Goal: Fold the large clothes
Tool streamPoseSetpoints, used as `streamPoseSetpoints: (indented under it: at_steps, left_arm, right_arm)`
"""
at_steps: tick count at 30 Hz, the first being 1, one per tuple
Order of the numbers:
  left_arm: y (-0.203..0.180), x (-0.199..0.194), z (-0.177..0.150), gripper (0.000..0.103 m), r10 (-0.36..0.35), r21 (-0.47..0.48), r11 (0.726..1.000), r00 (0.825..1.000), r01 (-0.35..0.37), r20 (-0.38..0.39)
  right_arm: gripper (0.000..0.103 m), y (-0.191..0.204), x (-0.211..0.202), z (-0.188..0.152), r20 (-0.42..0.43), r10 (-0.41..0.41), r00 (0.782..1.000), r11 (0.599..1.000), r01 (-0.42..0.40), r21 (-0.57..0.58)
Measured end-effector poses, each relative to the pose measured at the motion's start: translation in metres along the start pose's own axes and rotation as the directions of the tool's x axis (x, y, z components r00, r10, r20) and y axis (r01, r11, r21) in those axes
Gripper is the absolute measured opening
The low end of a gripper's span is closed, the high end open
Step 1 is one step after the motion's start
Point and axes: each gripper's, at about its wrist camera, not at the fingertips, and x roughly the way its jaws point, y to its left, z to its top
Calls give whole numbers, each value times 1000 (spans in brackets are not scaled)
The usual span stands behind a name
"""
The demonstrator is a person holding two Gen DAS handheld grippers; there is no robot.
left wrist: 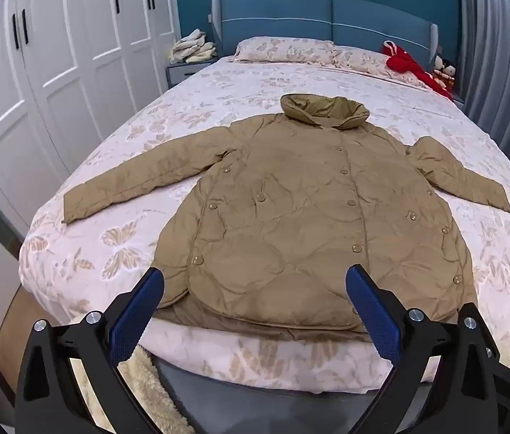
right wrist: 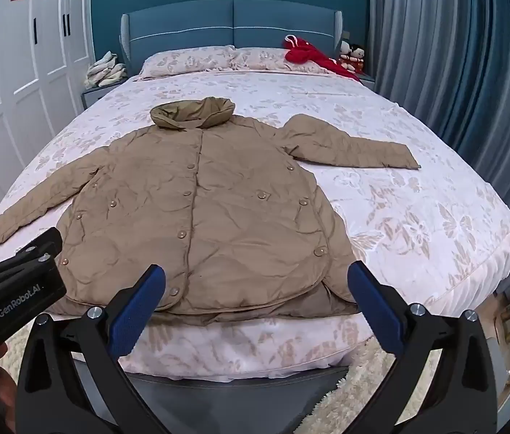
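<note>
The bed (left wrist: 189,108) fills most of what I see, its pale floral quilt running back to a blue padded headboard (left wrist: 327,21) against a teal wall. On my left stands a white wardrobe (left wrist: 55,58) with black handles and red paper cuttings near the top of its doors; on my right hang grey-blue curtains (right wrist: 446,83). Spread flat on the quilt, front up and buttoned, lies the tan quilted coat (left wrist: 291,217), its hem at the near edge of the bed, its stand-up collar (left wrist: 323,110) pointing to the headboard and both sleeves stretched out to the sides. Two floral pillows (right wrist: 197,59) lie against the headboard. A red garment (right wrist: 305,52) rests on the right-hand pillow, and just beside it, at the far right corner, sit a couple of small dolls (right wrist: 352,54). The nightstand (left wrist: 186,68) to the left of the headboard bears a loose heap of cream-coloured cloth (left wrist: 193,49). A shaggy cream rug (right wrist: 359,379) lies on the floor at the foot of the bed. My left gripper (left wrist: 255,282) hovers above the coat's hem with its blue-padded fingers spread wide and nothing between them; my right gripper (right wrist: 256,278) hangs the same way over the hem, spread wide and holding nothing.
</note>
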Motion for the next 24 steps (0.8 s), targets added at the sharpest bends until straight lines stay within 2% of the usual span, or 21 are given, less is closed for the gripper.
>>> streamPoseSetpoints:
  at_steps: [3, 4, 8, 13, 24]
  left_arm:
    - [-4, 0, -2, 98, 7, 6, 1000, 1000, -7, -4]
    - [4, -4, -5, 98, -14, -25, 1000, 1000, 14, 9]
    - [4, 2, -7, 98, -19, -39, 999, 999, 18, -43]
    - [10, 4, -4, 98, -18, -48, 999, 998, 16, -55]
    - [8, 3, -4, 98, -24, -37, 999, 998, 22, -51]
  right_arm:
    - [98, -1, 3, 1, -3, -5, 1000, 1000, 5, 10]
    - [98, 1, 0, -1, 29, -7, 1000, 1000, 7, -12]
    - [98, -2, 1, 0, 15, 13, 1000, 1000, -13, 3]
    - [98, 3, -5, 0, 9, 10, 1000, 1000, -10, -1]
    - [98, 9, -6, -2, 4, 16, 1000, 1000, -16, -23]
